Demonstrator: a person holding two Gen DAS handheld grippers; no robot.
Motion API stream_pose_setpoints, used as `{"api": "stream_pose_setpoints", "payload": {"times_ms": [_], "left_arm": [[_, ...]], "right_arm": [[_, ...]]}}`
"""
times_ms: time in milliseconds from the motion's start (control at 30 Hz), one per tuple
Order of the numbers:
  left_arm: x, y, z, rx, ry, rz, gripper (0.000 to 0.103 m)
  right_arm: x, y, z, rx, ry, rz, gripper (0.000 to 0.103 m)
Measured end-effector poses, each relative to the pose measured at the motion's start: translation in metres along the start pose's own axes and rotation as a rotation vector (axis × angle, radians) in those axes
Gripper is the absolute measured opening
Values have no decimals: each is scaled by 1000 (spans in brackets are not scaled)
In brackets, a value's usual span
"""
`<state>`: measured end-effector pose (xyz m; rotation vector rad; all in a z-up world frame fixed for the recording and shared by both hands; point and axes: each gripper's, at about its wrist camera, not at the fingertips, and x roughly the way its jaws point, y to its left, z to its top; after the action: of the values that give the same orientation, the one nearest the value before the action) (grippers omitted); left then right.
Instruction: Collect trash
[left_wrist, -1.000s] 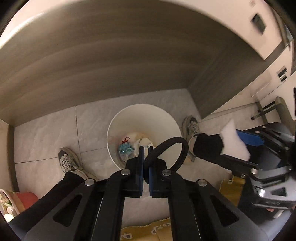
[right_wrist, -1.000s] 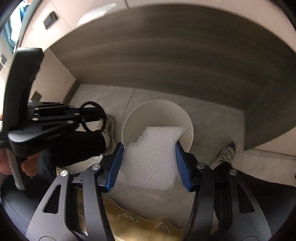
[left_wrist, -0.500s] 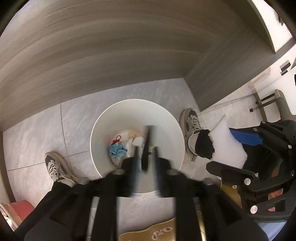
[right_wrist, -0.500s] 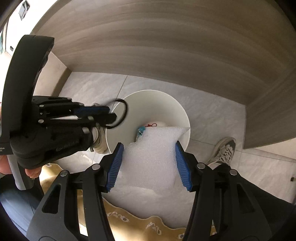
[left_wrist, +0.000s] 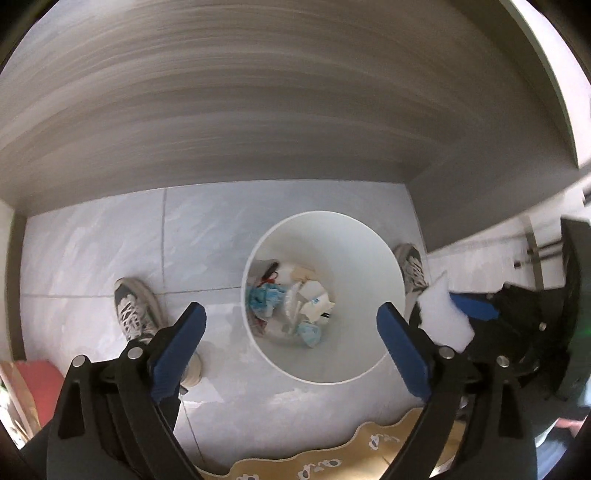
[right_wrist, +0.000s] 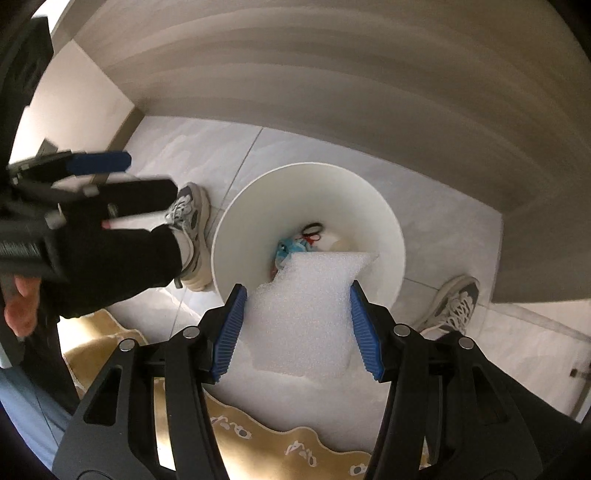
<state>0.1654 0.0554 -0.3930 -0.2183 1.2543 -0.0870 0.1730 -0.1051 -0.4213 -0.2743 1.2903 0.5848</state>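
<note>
The black loop has dropped from the left tool (left_wrist: 290, 321), now opening empty above the bin (left_wrist: 369, 258); right tool (right_wrist: 295, 306) clamps foam (right_wrist: 306, 306).

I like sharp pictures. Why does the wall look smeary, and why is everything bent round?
Left wrist view: the wall streaks because the camera is moving, while the bin stays fairly sharp. Right wrist view: the left gripper is smeared, the foam crisp. Both views: a fisheye lens bends straight edges.
</note>
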Motion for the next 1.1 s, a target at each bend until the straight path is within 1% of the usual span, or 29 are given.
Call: {"api": "stream_pose_setpoints", "payload": {"times_ms": [33, 100, 133, 167, 333, 467, 567, 667, 767, 933, 1033, 1100], "left_arm": [[-1, 3, 0, -9, -3, 4, 94], [-3, 6, 1, -25, -9, 7, 96], [-4, 8, 1, -32, -9, 3, 97], [-5, 8, 1, -42, -8, -6, 97], [-7, 16, 2, -61, -10, -47, 97], [-16, 12, 0, -66, -26, -46, 97], [-24, 9, -5, -54, -33, -42, 97], [-34, 4, -10, -38, -53, -38, 97], [-47, 2, -18, -26, -98, 3, 97], [-71, -8, -32, -4, -145, 22, 97], [-94, -18, -42, 38, -188, 28, 97], [-112, -27, -51, 67, -236, 49, 97]], "right_arm": [[3, 3, 0, -6, 4, 8, 56], [9, 6, 0, -12, 17, 31, 75], [10, 7, 0, -15, 18, 29, 89], [12, 10, 0, -17, 19, 21, 94], [13, 14, -3, -14, 23, -66, 96], [-1, 1, -7, 27, 0, -65, 97], [-14, -6, -10, 49, -30, -68, 97], [-32, -5, -17, 34, -79, -85, 97], [-51, 3, -25, -4, -139, -92, 97], [-85, 14, -40, -39, -222, -65, 97], [-110, 12, -48, 6, -256, -10, 97], [-133, 10, -55, 28, -303, 14, 97]]}}
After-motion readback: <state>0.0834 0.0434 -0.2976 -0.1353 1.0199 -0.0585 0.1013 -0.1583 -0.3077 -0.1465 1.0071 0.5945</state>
